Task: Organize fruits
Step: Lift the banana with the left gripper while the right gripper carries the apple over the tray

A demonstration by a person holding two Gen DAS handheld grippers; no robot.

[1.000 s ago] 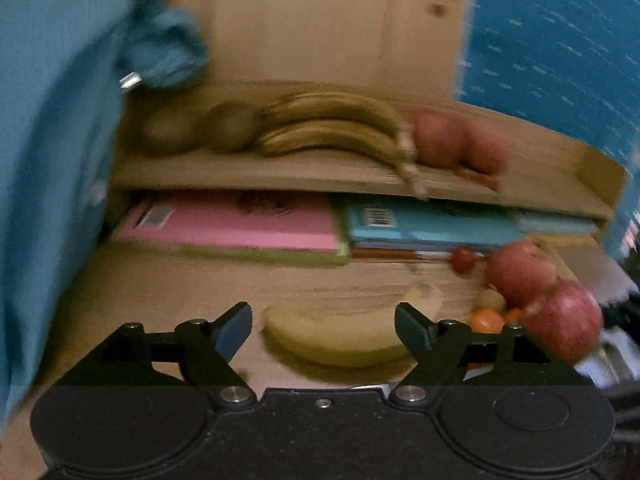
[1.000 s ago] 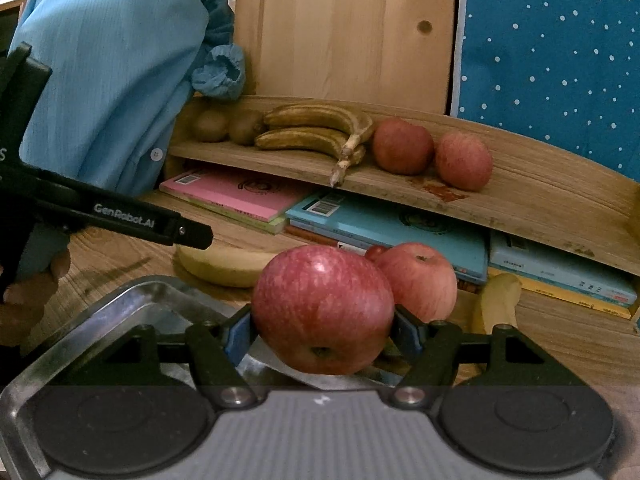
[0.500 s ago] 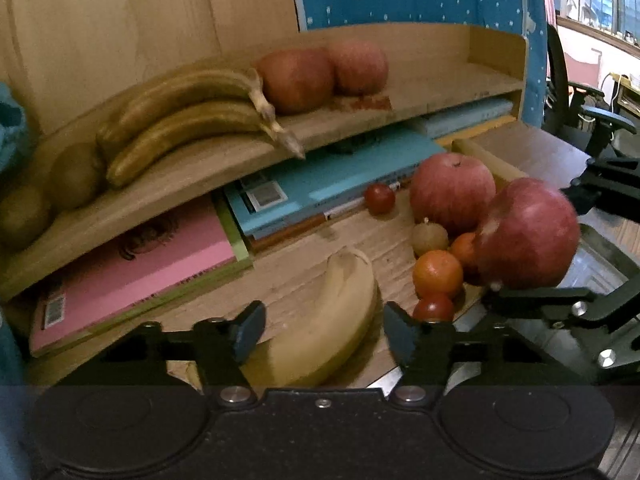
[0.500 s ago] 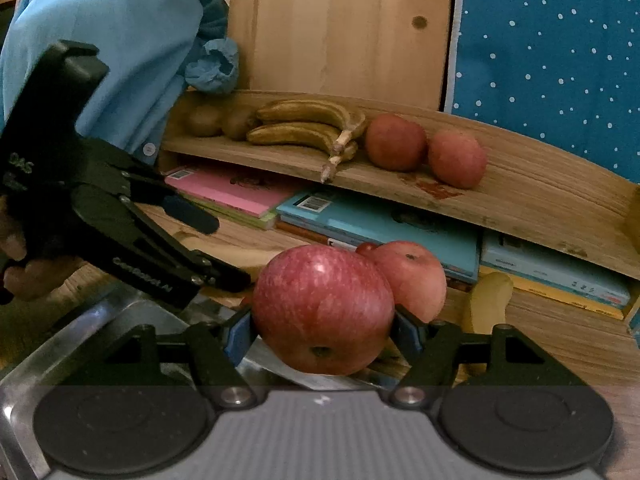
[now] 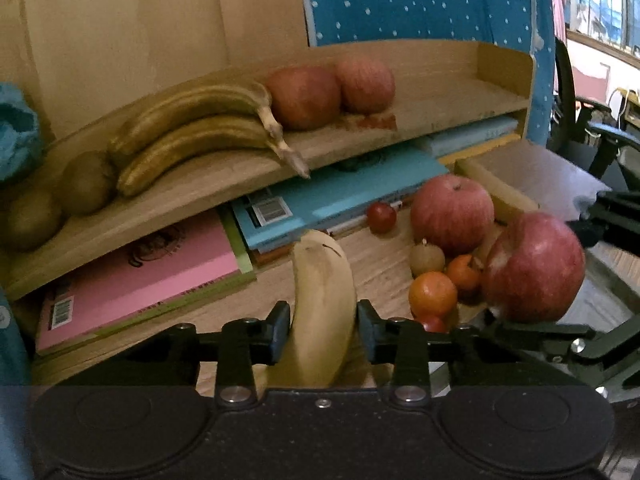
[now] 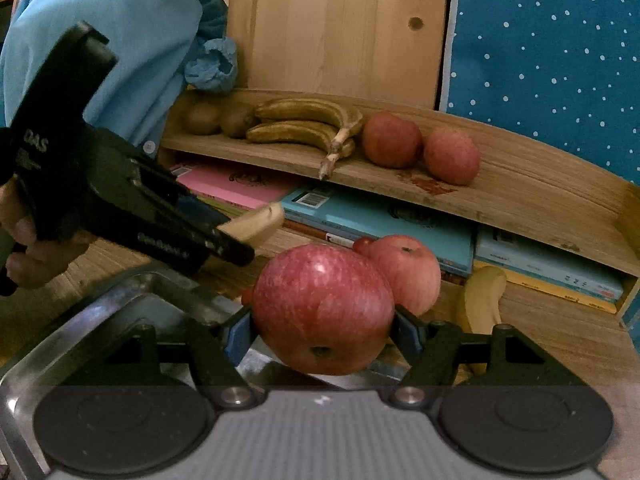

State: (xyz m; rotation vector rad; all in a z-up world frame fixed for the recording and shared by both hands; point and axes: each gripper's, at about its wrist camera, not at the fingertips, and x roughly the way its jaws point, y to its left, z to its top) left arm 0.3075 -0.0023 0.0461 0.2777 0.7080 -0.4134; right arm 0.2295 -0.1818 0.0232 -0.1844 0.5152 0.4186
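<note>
The left claw [image 5: 323, 332] has just been closing, and in the left wrist view its two black pads now sit on both sides of a yellow banana [image 5: 322, 304] and seem to press on it. The banana lies on the wooden counter [image 5: 376, 268] at 6 o'clock in this view and points up toward 12. A banana is soft and light, so a hard squeeze could bruise it; I think the thick middle, where the pads are now, is the best place to hold. At 3 o'clock a big red apple [image 5: 534, 266] sits in the right claw, with small oranges [image 5: 432, 294] and another apple [image 5: 452, 214] just beside it. The shelf [image 5: 440, 120] at 12 o'clock has two brown bananas [image 5: 192, 136], two apples and kiwis on it. In the right wrist view the right claw [image 6: 322, 330] is gripping the big red apple [image 6: 322, 308] at the middle of the picture, above a metal tray [image 6: 132, 304]. An apple is round, hard and a bit heavy, and its skin is smooth, so it could slip; holding it across the widest part, as here, looks safe. The left claw [image 6: 224, 242] comes in from 9 o'clock with the tip of the yellow banana [image 6: 256, 226] sticking out past it. Another yellow banana [image 6: 480, 304] lies at 4 o'clock on the counter.
</note>
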